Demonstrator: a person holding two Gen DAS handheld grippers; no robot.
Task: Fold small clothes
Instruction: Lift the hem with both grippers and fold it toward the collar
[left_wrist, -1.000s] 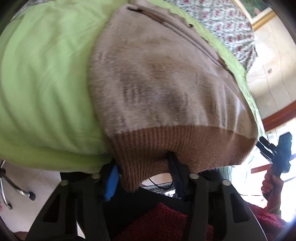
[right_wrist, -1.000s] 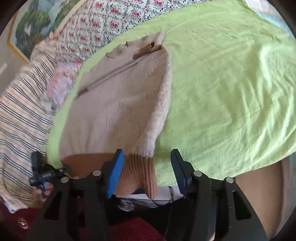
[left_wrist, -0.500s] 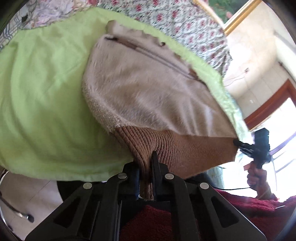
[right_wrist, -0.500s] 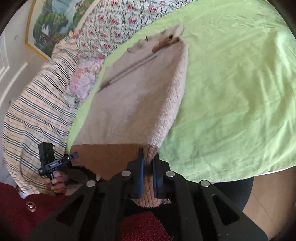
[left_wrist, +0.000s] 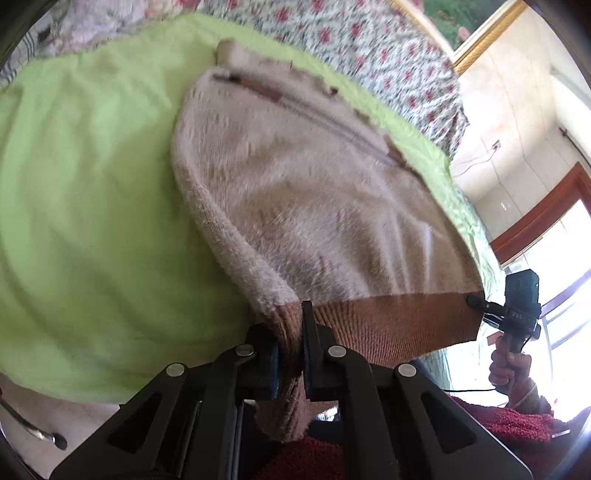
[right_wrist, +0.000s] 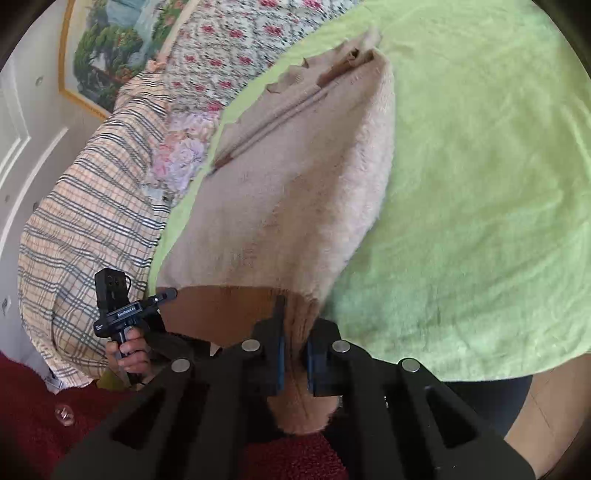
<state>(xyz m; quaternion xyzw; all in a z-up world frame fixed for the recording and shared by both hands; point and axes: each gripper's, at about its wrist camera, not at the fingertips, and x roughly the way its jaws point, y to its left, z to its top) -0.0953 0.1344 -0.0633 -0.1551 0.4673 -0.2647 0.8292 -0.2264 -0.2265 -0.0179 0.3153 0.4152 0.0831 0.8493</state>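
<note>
A small fuzzy beige cardigan (left_wrist: 314, 206) with a brown ribbed hem and a zip lies on a lime green blanket (left_wrist: 92, 221). My left gripper (left_wrist: 291, 328) is shut on the hem's left corner, which is raised off the blanket. In the right wrist view the same cardigan (right_wrist: 295, 206) stretches away from me, and my right gripper (right_wrist: 293, 332) is shut on the hem's right corner. The hem is pulled taut between the two. Each gripper shows at the far corner in the other's view: the right gripper (left_wrist: 476, 301) and the left gripper (right_wrist: 166, 294).
Floral bedding (left_wrist: 369, 48) and a plaid cloth (right_wrist: 92, 229) lie beyond the blanket. A framed picture (right_wrist: 110, 44) hangs on the wall. A person's hand (left_wrist: 511, 369) and dark red sleeve (right_wrist: 37, 406) are near the bed edge.
Both grippers closed on the cardigan's hem corners. The left one then lifted its corner a little, and the hem is now stretched between them.
</note>
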